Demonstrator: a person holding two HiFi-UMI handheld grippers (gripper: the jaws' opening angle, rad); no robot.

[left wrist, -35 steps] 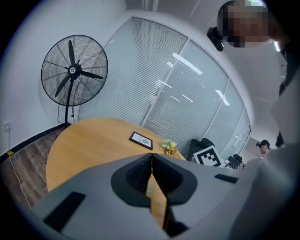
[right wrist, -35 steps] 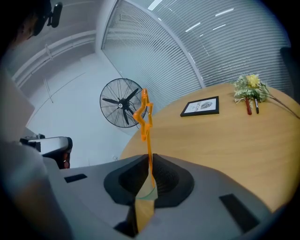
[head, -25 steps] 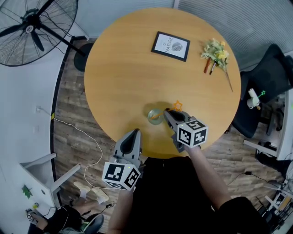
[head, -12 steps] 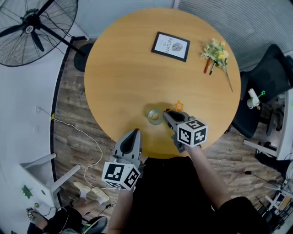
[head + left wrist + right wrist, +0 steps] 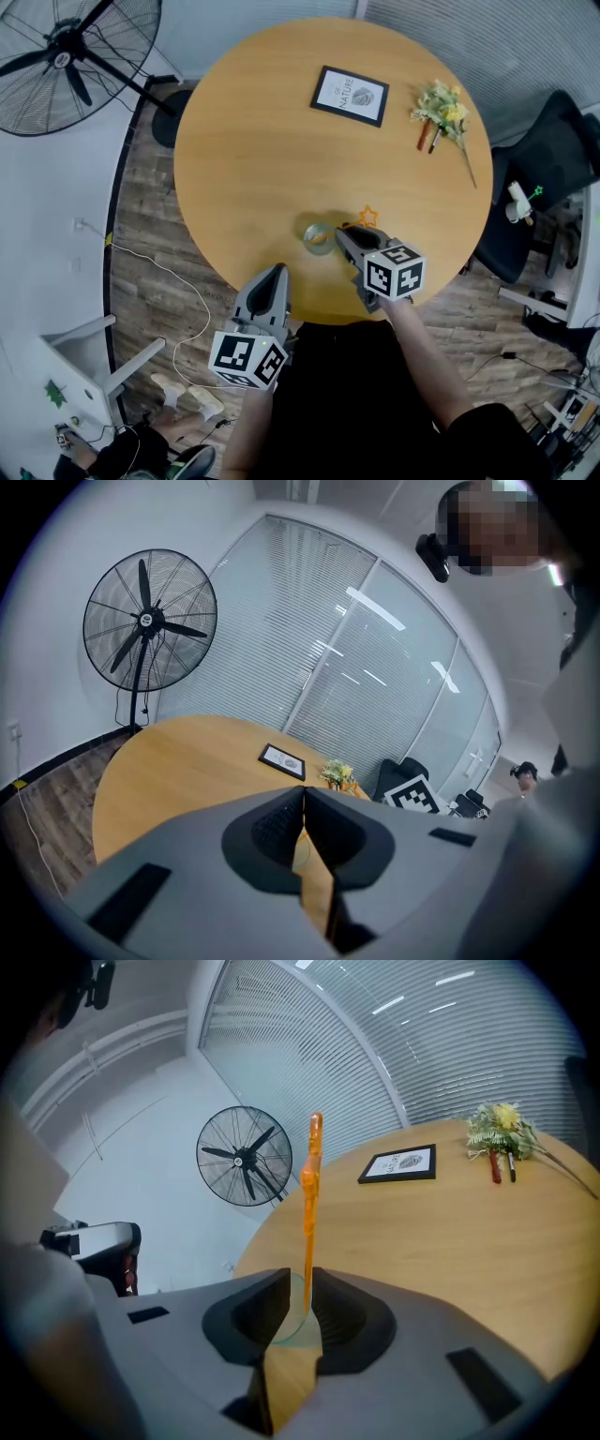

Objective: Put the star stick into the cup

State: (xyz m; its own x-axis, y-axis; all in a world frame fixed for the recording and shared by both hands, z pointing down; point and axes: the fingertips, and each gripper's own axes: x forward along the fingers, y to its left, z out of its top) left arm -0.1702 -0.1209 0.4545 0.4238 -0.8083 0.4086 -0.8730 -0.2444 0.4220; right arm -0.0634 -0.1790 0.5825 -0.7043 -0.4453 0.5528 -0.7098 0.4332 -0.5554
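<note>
A clear glass cup [image 5: 318, 237] stands near the front edge of the round wooden table [image 5: 244, 159]. The orange star stick [image 5: 367, 217] has its lower end in the cup and leans right, star on top. My right gripper [image 5: 343, 232] is right beside the cup. In the right gripper view the stick [image 5: 307, 1204] rises through the narrow gap of this gripper [image 5: 300, 1283], close to the right jaw, and the gap is wider than the stick. The cup rim [image 5: 292, 1327] shows behind the jaws. My left gripper [image 5: 274, 272] hangs off the table's front edge, shut and empty [image 5: 303, 799].
A framed picture [image 5: 350, 95] lies at the back of the table. A flower bunch [image 5: 442, 103] with pens lies at the back right. A standing fan [image 5: 70, 52] is on the floor at the left, a black chair [image 5: 553, 159] at the right.
The star on top of the stick has drifted a little to the right. Both grippers have stayed almost where they were.
</note>
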